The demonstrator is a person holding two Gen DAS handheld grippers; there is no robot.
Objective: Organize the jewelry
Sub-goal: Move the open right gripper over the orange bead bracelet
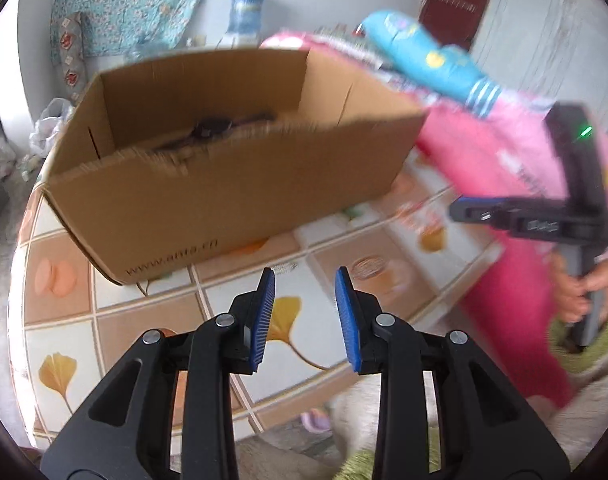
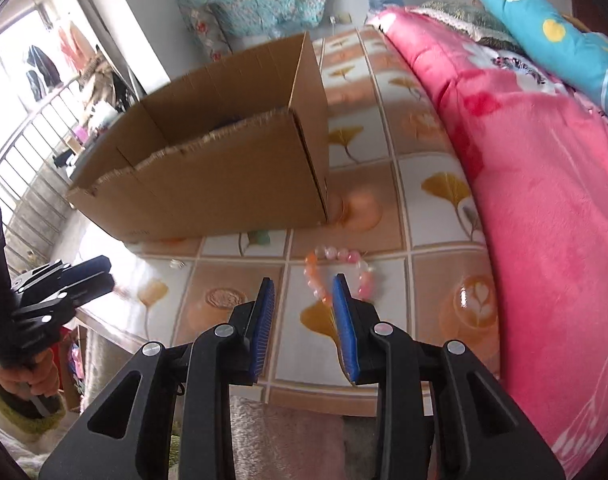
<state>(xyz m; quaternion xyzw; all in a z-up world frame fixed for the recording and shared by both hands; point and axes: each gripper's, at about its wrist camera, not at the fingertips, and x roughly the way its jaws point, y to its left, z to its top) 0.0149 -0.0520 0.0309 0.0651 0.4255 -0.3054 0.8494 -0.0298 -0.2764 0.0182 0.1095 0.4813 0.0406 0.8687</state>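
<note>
Open cardboard box (image 2: 207,168) on tiled worktop (image 2: 436,240), top flaps torn off, rim ragged; dark items inside (image 1: 213,126), too blurred to identify. Bead bracelet (image 2: 338,276), pink, orange and white, flat on worktop in front of box's near right corner, apart from it. Right gripper (image 2: 304,320) above and just short of bracelet, partly open, nothing held; right finger (image 2: 342,320) overlaps one side of bead ring in view, contact cannot be confirmed. Left gripper (image 1: 304,316) partly open too, empty, over bare tile in front of box's long wall (image 1: 231,196); no jewelry seen beneath it. Pink blanket (image 2: 544,200) bunched along right edge of worktop, clear of bracelet. Step in hand, judged: pick up bracelet with right gripper for drop into box. For a clean pick: centre over one arc of the ring, not the hollow middle; lower until tips bracket a single bead strand; close across the beads, not along them, since round beads likely to roll out of a shallow pinch. Lift straight before crossing ragged rim, loop likely to dangle and snag. Left gripper best kept clear of right's path, or steadying box wall.
</note>
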